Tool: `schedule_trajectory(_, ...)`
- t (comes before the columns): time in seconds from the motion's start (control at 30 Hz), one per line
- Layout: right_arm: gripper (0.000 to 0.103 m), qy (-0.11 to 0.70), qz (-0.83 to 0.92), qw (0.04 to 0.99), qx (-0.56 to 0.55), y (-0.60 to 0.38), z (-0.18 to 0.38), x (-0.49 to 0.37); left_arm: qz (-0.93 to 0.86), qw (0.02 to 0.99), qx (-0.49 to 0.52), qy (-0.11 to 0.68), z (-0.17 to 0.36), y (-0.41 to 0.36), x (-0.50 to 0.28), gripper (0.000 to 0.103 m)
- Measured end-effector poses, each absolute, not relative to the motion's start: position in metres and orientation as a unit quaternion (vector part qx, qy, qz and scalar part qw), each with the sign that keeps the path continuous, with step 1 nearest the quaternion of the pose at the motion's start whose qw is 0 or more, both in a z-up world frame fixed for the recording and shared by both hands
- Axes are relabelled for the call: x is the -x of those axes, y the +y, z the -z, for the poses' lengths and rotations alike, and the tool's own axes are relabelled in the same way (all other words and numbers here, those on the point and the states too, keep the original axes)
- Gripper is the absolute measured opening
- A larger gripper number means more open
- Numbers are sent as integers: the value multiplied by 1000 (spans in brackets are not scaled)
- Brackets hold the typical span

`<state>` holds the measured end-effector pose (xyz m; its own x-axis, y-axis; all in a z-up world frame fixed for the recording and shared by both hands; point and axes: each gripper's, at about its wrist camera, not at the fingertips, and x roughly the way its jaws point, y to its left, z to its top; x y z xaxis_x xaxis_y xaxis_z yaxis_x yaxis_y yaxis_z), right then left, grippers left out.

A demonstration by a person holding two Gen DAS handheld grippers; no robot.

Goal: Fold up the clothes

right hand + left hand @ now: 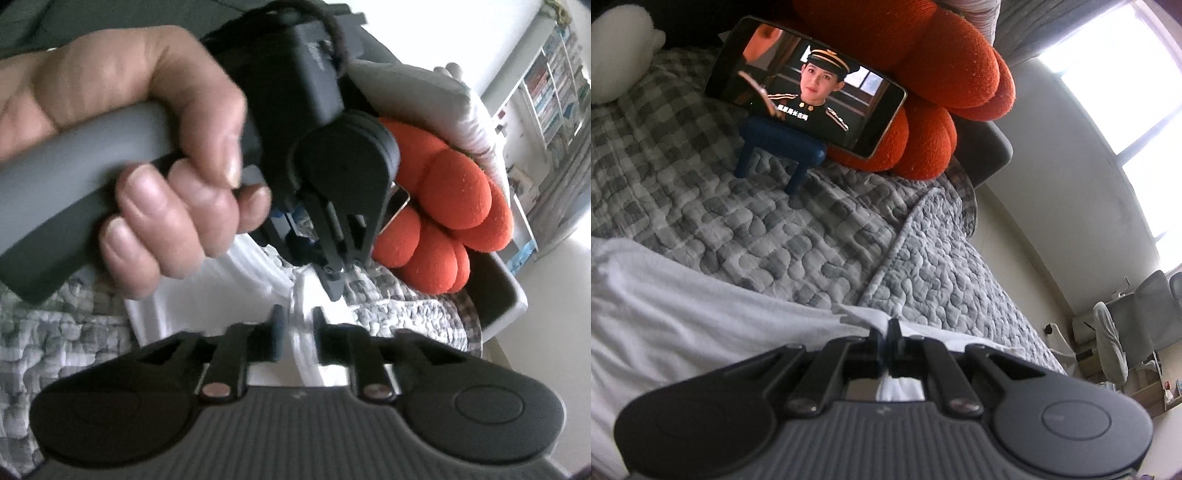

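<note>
Left wrist view: the left gripper (886,334) has its jaws pinched tight on the white garment (683,314), which lies across the checked quilt (768,229), probably to carry an edge over.

Right wrist view: the right gripper (297,325) stands slightly parted around a white fold; actual grip is unclear through blur. The hand (147,155) hides much.

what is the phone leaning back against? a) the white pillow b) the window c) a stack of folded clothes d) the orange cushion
d, the phone sits on a small blue stand on the quilt, with the orange cushion right behind it.
</note>
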<state>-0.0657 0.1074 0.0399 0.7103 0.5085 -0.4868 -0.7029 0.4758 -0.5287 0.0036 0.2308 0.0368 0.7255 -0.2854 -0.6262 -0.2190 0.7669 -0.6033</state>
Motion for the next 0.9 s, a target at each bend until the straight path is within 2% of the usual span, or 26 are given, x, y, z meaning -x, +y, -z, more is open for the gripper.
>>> schedule_trajectory(0.13,35,118,-336,845,399,115,-32,66,21,862,345,370,-37,231,-4,2)
schedule_trajectory(0.23,31,107,-313,843,425,119,-24,64,23,862,346,370,-37,231,-4,2)
schedule_trajectory(0.3,22,105,-308,842,430,120,-22,63,22,862,347,370,-36,231,-4,2)
schedule_trajectory(0.33,10,107,-313,841,429,119,-23,64,22,861,347,370,-36,231,-4,2)
schedule_trajectory(0.37,6,108,-318,839,427,118,-24,65,22,862,346,371,-36,231,-4,2)
schedule_trajectory(0.87,5,126,-367,823,414,111,-35,79,15,862,344,373,-35,233,-4,2)
schedule_trajectory(0.9,8,126,-364,825,413,110,-35,78,15,862,343,372,-35,233,-4,2)
